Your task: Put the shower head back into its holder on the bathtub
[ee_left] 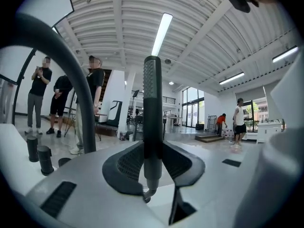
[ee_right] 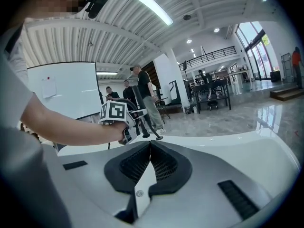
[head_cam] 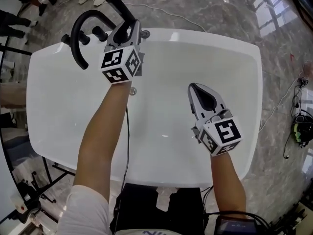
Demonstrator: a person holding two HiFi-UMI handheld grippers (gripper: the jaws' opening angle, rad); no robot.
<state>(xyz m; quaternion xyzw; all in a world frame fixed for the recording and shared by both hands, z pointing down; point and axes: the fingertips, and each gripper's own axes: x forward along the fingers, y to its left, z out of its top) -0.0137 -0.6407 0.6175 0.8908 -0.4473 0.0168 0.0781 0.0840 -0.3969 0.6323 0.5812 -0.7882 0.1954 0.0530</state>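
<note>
Clamping upright shower head (ee_left: 152, 94) in left hand-held gripper (ee_left: 153, 151), right hand-held gripper (ee_right: 151, 148) clenched empty

shower head (head_cam: 117, 6): lower part hidden in left tool (head_cam: 127, 29) | faucet arch (ee_left: 83, 113): cropped left

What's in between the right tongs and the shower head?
Only bare white bathtub lies between the right tongs and the shower head, as the head view shows.
</note>
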